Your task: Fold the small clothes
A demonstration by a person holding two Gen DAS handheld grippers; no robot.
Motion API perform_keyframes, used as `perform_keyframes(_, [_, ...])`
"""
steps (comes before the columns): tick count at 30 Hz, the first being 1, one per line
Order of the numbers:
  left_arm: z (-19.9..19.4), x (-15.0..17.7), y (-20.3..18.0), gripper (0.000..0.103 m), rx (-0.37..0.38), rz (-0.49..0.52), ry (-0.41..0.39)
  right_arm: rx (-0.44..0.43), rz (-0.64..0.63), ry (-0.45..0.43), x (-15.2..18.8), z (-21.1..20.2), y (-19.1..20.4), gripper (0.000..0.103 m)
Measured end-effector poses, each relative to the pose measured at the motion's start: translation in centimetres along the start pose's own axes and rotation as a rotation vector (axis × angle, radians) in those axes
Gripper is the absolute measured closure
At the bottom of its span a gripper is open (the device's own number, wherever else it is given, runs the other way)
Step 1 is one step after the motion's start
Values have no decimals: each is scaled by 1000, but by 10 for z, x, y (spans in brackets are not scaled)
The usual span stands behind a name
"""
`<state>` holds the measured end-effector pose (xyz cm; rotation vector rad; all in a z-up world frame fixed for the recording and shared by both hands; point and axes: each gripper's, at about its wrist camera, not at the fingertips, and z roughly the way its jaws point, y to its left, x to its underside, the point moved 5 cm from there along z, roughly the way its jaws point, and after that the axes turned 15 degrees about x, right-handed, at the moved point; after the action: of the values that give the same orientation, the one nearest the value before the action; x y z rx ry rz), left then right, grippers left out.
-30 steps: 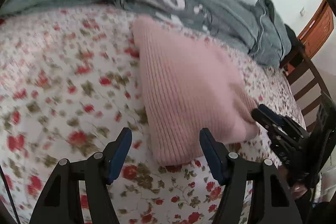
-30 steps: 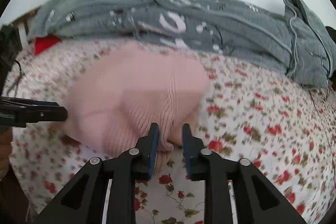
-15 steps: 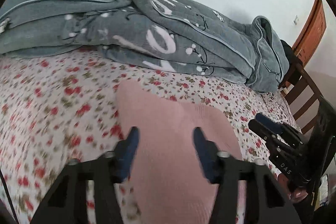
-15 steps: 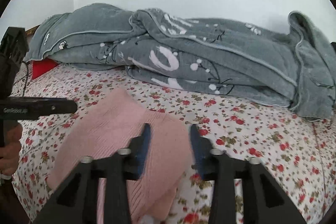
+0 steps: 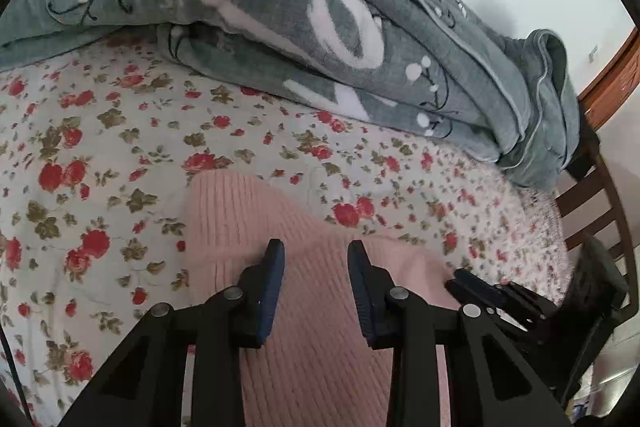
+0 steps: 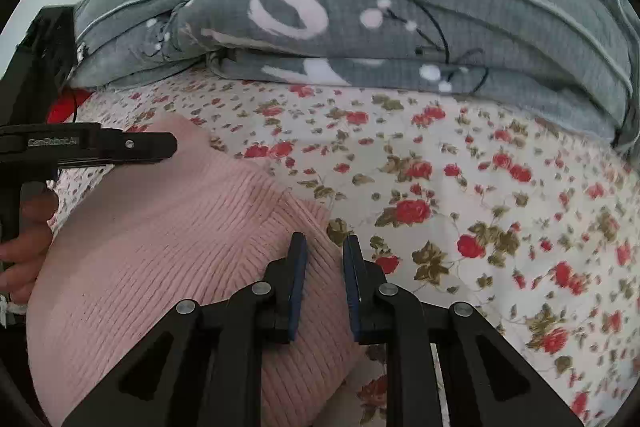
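Floral bedsheet (image 5: 100, 155), grey blanket (image 5: 280, 27) behind. Pink knit (image 5: 312, 347) soft, limp, light; take at corners. My left gripper (image 5: 316, 267) closing over knit, not yet pinching; right gripper (image 6: 324, 255) clamps ribbed edge.

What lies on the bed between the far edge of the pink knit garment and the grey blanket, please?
Only bare floral bedsheet separates the pink knit garment from the grey blanket; both wrist views show that stretch.

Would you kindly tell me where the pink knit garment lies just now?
The pink knit garment lies on the floral bedsheet, low and left in the right wrist view, in front of the grey blanket.
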<state>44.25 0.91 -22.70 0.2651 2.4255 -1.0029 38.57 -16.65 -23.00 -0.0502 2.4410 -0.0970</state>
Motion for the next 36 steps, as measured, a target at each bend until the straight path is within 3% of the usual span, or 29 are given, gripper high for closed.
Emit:
perform_keyframes(5, [0,-3,-5,72,-20,14,9,-6,39,-22,-7,-14,-7,83])
perform_keyframes(10, [-6,4,-11,71,-41,26,19,-62,41,-92,-11,-56,1,82])
perform_keyframes(12, [-13,13,-17,69,-46,31,15,-90,30,-128,-7,-77,7,75])
perform_keyframes(17, [-33,44,-33,52,-43,40,6,-129,-19,-182,19,-112,25,66])
perform_keyframes(19, [-44,59,-42,50,-59,62,-11,-117,-43,-162,36,-116,28,65])
perform_keyframes(21, [-56,73,-52,46,-79,93,-32,-22,-75,-117,52,-110,32,65])
perform_keyframes(23, [-65,84,-58,43,-82,105,-38,19,-76,-79,63,-106,32,65])
perform_keyframes(29, [-92,132,-51,42,-86,65,-47,-25,27,-117,78,-138,15,65])
perform_keyframes(33, [-92,152,-42,41,-76,-1,-42,19,-27,-68,95,-133,23,65])
perform_keyframes(36, [-97,157,-43,41,-62,-33,-47,3,25,-43,95,-137,16,65])
